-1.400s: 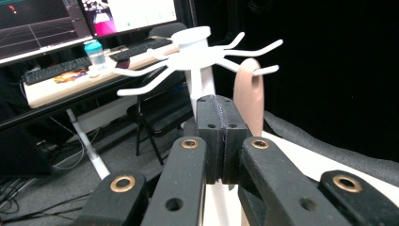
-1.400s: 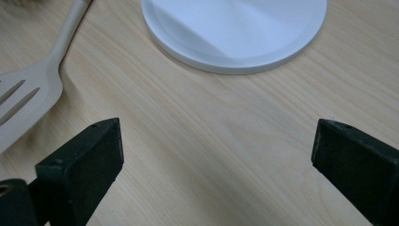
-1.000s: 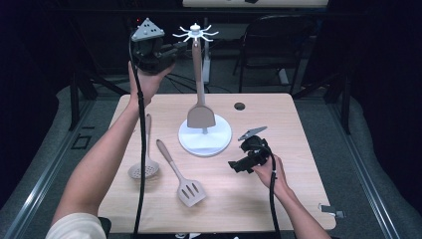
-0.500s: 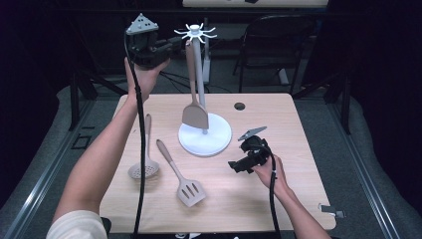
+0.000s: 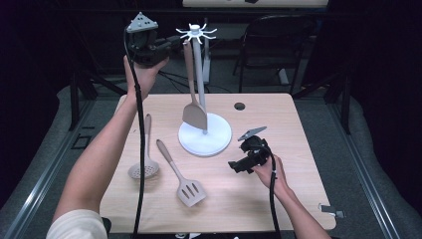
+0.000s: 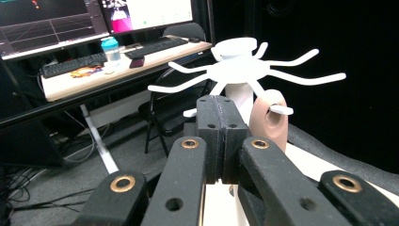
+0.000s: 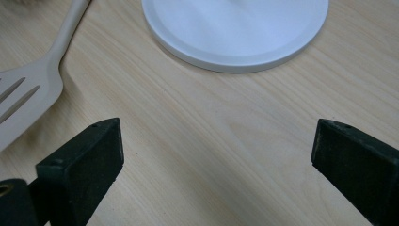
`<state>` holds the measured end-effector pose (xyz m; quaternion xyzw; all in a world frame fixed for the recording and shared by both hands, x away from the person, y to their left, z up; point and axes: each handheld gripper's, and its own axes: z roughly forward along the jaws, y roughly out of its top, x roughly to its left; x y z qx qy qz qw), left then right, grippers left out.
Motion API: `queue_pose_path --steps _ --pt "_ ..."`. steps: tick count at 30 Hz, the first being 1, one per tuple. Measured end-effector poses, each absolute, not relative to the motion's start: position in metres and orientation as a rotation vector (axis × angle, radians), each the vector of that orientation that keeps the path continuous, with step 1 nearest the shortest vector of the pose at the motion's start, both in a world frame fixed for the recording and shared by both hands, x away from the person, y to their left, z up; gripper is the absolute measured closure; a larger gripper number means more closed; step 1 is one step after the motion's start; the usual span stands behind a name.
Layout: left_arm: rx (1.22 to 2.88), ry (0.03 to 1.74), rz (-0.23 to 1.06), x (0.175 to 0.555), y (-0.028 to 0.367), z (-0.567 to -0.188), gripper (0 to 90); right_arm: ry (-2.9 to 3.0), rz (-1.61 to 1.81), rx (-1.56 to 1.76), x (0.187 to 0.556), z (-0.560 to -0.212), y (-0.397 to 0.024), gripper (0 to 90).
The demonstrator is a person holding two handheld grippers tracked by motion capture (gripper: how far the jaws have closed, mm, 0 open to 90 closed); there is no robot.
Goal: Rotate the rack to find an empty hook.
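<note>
Beige turner (image 5: 193, 99) hangs from a hook of the white stand (image 5: 204, 139), long axis vertical, blade down near the stand's base, handle loop up. Left gripper (image 5: 171, 47) sits just beside the handle top, jaws pressed together, empty. The left gripper view alone shows the hook passing through the loop (image 6: 268, 120). Right gripper (image 7: 214, 155) is spread wide over bare table (image 7: 202, 141); its view catches the slotted spatula (image 7: 28, 84).
</note>
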<state>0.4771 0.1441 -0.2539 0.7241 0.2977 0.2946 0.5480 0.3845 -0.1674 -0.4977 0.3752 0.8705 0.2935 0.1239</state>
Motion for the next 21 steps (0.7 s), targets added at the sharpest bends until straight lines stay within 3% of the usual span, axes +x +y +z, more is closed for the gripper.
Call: queue_pose_path --steps 8,13,21 --pt "1.710 0.712 0.690 0.478 0.146 -0.255 89.8 2.543 0.856 1.090 0.385 -0.498 -0.167 2.6" --pt "1.703 0.715 0.689 0.471 0.151 -0.258 81.4 2.536 0.877 1.098 0.384 -0.499 -0.166 2.7" --pt "1.682 0.789 0.691 0.464 0.168 -0.274 52.2 2.553 0.872 1.086 0.384 -0.498 -0.165 3.1"
